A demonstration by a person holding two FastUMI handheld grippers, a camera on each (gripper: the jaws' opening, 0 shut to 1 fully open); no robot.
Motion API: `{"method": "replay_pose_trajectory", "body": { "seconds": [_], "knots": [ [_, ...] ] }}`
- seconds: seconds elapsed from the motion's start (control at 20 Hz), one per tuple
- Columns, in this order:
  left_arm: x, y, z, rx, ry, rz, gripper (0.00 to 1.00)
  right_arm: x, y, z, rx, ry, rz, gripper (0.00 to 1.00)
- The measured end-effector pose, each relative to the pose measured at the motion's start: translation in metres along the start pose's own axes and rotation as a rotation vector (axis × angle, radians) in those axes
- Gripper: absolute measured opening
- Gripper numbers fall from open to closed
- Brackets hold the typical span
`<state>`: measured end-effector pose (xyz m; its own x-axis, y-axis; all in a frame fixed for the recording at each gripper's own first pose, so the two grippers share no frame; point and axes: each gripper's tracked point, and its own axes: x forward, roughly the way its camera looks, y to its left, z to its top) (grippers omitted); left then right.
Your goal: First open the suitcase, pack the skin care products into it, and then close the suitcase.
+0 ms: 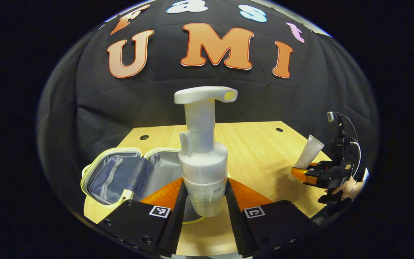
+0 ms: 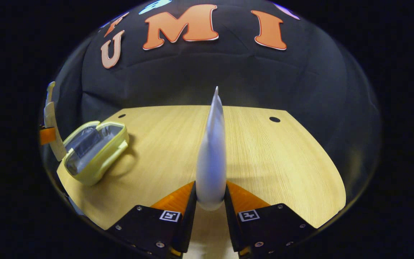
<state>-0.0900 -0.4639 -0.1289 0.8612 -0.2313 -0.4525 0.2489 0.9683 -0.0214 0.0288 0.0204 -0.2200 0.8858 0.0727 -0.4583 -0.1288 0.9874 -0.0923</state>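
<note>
Suitcase (image 1: 120,174) is already open, lying flat at the left part of the bench (image 1: 261,151), lid folded back and the grey lining showing.

Left hand-held gripper (image 1: 205,201) is clamped on the pump bottle (image 1: 203,169), both fingers pressing on its lower body. The bottle is upright, held above the near edge of the case, nozzle pointing right.

Right hand-held gripper (image 2: 210,201) is clamped on the tube (image 2: 211,151), gripped near its cap end with the flat crimp pointing away. It is over the middle of the bench, well apart from the suitcase (image 2: 93,153). In the left gripper view that gripper (image 1: 309,174) sits at the right edge of the bench with the tube (image 1: 309,153) sticking up out of it.

Step in hand, as I read it: packing, both products in the air and nothing placed so far.

To do it well:
- Bottle goes first since it is nearest. Tip it over and lay it on its side; it looks too tall for the lid to shut over it upright.
- Keep the pump head clear of the rim and zip line.
- Release only once it rests on the lining.
- Bring the tube in beside the bottle, lying flat.
- Watch that the two grippers don't meet over the opening.

Count: one suitcase, one pump bottle, one tube, two grippers.
</note>
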Motion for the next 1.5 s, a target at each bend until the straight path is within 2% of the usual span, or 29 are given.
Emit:
{"method": "replay_pose_trajectory", "body": {
  "seconds": [0.05, 0.1, 0.2, 0.55, 0.75, 0.95, 1.2, 1.5],
  "knots": [
    [-0.001, 0.01, 0.003, 0.014, 0.007, -0.001, 0.59, -0.005, 0.008, 0.009, 0.015, -0.004, 0.009, 0.4],
    [-0.003, 0.021, 0.008, 0.038, 0.024, -0.006, 0.6, -0.009, 0.018, 0.018, 0.034, -0.008, 0.016, 0.45],
    [0.0, 0.042, 0.01, 0.086, 0.08, -0.029, 0.59, -0.015, 0.04, 0.035, 0.071, -0.017, 0.043, 0.45],
    [0.029, 0.099, -0.018, 0.17, 0.411, -0.145, 0.6, -0.044, 0.097, 0.067, 0.176, -0.047, 0.072, 0.44],
    [0.048, 0.105, -0.045, 0.127, 0.624, -0.194, 0.6, -0.056, 0.112, 0.063, 0.242, -0.027, 0.066, 0.44],
    [0.073, 0.104, -0.063, 0.103, 0.767, -0.177, 0.6, -0.066, 0.105, 0.06, 0.237, -0.031, 0.005, 0.45],
    [0.09, 0.103, -0.076, 0.116, 0.797, -0.216, 0.6, -0.07, 0.093, 0.052, 0.257, -0.002, -0.042, 0.45],
    [0.101, 0.102, -0.083, 0.118, 0.803, -0.217, 0.62, -0.068, 0.101, 0.057, 0.233, 0.009, -0.037, 0.44]
  ]
}}
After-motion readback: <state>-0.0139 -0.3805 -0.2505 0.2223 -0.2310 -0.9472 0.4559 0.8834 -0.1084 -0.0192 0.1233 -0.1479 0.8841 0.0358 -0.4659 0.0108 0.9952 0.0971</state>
